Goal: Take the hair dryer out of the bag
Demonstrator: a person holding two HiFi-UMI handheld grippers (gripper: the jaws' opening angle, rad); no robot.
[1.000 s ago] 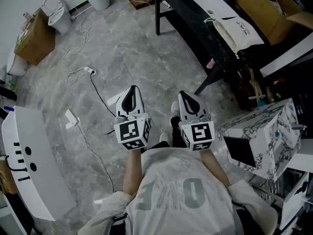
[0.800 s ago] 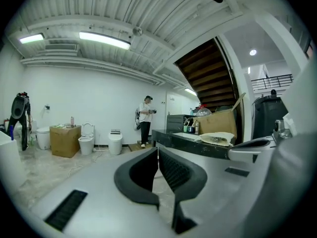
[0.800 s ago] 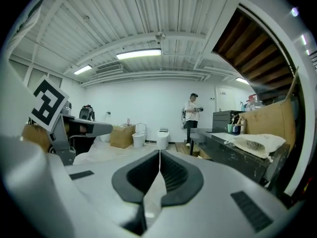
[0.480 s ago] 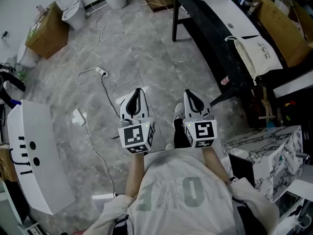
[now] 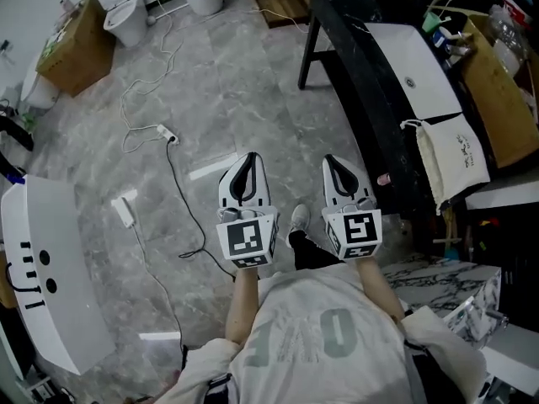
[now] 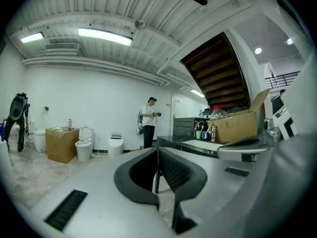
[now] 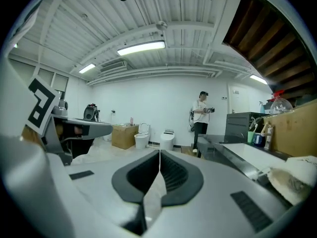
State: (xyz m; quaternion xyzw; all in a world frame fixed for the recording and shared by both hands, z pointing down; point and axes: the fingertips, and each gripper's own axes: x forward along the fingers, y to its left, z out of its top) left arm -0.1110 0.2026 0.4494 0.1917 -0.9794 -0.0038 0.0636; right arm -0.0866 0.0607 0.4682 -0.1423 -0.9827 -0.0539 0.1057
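Note:
A cream drawstring bag (image 5: pixel 453 156) lies on the black table (image 5: pixel 362 66) at the right, its mouth drawn closed; no hair dryer shows. In the right gripper view the bag (image 7: pixel 292 180) sits at the lower right edge. My left gripper (image 5: pixel 247 160) and right gripper (image 5: pixel 335 162) are held side by side in front of my body, above the floor, both well short of the bag. The left gripper (image 6: pixel 157 150) is shut with nothing between its jaws. Likewise the right gripper (image 7: pixel 159 152) is shut and empty.
A white board (image 5: pixel 413 70) and an open cardboard box (image 5: pixel 505 99) also rest on the table. On the floor lie a power strip with cable (image 5: pixel 164 133); toilets (image 5: pixel 122 15), a white panel (image 5: pixel 50 268) and a marbled box (image 5: pixel 446 280) stand around. A person (image 6: pixel 148 122) stands far off.
I have walked toward the black table: the bag and table slid nearer in the head view, the marbled box dropped to the lower right. Both grippers stayed shut, side by side.

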